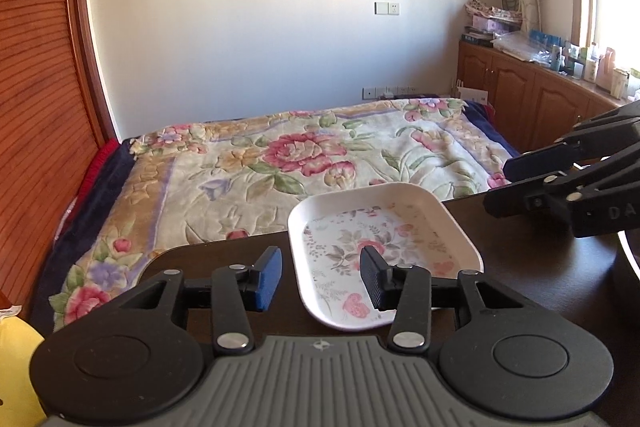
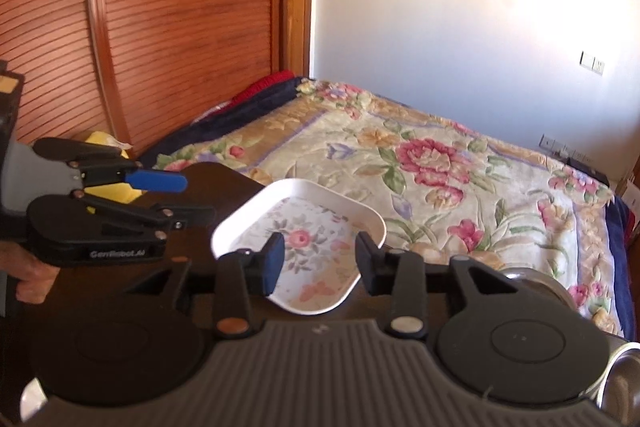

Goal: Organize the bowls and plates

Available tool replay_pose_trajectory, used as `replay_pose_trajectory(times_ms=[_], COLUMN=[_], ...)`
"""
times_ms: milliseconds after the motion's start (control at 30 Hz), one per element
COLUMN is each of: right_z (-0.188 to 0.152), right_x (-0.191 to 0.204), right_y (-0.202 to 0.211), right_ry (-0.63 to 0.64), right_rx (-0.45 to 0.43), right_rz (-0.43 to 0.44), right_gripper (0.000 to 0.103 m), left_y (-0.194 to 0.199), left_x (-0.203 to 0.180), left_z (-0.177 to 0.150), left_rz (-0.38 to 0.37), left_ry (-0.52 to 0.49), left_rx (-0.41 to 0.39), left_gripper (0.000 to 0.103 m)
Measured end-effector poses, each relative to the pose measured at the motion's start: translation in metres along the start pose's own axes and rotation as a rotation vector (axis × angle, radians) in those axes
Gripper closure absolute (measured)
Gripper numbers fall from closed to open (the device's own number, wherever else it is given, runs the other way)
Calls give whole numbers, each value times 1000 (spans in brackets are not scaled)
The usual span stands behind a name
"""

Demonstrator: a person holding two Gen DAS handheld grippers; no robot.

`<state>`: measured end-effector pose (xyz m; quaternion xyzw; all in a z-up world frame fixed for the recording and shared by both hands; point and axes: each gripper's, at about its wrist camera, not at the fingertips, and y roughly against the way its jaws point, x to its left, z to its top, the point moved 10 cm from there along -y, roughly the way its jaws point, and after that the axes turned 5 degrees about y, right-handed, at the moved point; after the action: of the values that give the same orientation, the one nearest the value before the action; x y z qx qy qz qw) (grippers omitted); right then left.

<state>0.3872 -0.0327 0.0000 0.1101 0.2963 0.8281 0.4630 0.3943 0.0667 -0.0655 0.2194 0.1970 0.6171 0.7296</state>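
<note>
A white rectangular plate (image 1: 384,223) with a flower print lies on the dark table (image 1: 532,267) near its far edge. It also shows in the right wrist view (image 2: 304,239). My left gripper (image 1: 320,277) is open and empty, just above the plate's near left rim. My right gripper (image 2: 320,263) is open and empty, hovering over the plate's near edge. The right gripper shows at the right in the left wrist view (image 1: 500,187). The left gripper shows at the left in the right wrist view (image 2: 192,199). A metal bowl (image 2: 536,279) stands right of the plate, partly hidden.
A bed with a flowered blanket (image 1: 304,159) lies right behind the table. A wooden slatted wardrobe (image 2: 160,27) stands on the left. A yellow object (image 2: 108,187) sits at the table's left. A second metal rim (image 2: 624,379) shows at the lower right.
</note>
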Motion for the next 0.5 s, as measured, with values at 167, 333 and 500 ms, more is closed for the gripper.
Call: replay_pose_trajectory(times_ms=[167, 333, 500], right_z=[-6, -16, -25], right_x=[-15, -28, -33], right_y=[-27, -51, -66], right_ry=[-41, -87, -130], right_rx=[69, 131, 178], right_rz=[5, 4, 17], right_gripper=[63, 63, 67], left_y=[-23, -41, -54], left_x=[7, 13, 17], left_z=[-3, -7, -12], left_rz=[-7, -14, -22], left_ry=[7, 22, 36], left_rx=[29, 52, 73], left_gripper=[56, 63, 76])
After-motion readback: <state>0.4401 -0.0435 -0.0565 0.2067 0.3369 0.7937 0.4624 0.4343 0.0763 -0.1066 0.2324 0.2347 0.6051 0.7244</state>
